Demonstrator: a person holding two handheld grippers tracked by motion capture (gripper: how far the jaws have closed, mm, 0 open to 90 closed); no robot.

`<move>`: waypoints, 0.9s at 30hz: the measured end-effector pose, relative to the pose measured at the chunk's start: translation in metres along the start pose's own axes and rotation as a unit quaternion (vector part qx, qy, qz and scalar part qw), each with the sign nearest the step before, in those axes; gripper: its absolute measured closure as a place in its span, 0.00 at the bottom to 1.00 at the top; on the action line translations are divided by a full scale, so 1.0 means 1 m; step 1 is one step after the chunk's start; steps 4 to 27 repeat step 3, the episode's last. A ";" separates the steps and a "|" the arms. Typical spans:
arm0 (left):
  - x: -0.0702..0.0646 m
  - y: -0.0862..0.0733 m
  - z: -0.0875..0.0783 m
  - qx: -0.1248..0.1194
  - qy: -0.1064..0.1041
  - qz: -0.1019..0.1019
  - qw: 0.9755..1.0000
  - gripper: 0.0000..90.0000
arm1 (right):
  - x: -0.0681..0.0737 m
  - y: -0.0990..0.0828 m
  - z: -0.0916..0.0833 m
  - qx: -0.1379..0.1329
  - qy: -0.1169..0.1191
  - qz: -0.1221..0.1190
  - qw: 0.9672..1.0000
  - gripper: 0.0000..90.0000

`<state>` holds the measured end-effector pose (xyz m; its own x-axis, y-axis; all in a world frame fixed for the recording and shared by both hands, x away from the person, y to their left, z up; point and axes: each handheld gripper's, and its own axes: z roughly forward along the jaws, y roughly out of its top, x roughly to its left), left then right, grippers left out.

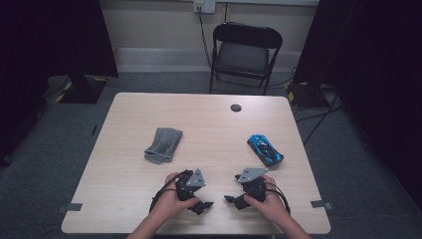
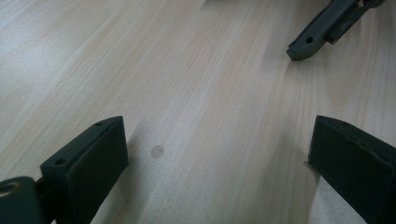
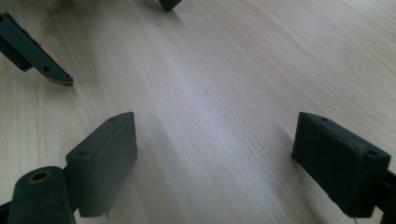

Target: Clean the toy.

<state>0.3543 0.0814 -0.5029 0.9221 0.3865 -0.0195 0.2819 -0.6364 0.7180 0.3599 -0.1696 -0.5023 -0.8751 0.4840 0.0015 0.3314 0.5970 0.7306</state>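
Note:
Both grippers rest low near the front edge of the pale wooden table (image 1: 209, 119), tips turned toward each other. My left gripper (image 1: 201, 204) is open, and in the left gripper view its jaws (image 2: 219, 158) stand wide over bare wood. My right gripper (image 1: 233, 201) is also open, with nothing between its jaws (image 3: 215, 158) in the right gripper view. A folded grey cloth (image 1: 163, 145) lies left of centre, beyond the left gripper. A blue toy car (image 1: 265, 150) sits to the right, beyond the right gripper. Neither gripper touches them.
A black folding chair (image 1: 245, 50) stands behind the table's far edge. A round cable hole (image 1: 236, 107) sits near that edge. The right gripper's jaw tip (image 2: 322, 30) shows in the left gripper view, and the left gripper's jaw tip (image 3: 35, 56) in the right gripper view.

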 end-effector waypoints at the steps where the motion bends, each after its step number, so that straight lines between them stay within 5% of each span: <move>1: 0.000 0.000 0.000 0.000 -0.001 0.000 1.000 0.04 | 0.000 0.000 0.000 0.000 0.000 0.000 1.000 0.14; 27: 0.000 0.000 0.000 0.000 -0.001 -0.001 1.000 0.03 | 0.000 0.000 0.000 0.000 0.000 0.000 1.000 0.14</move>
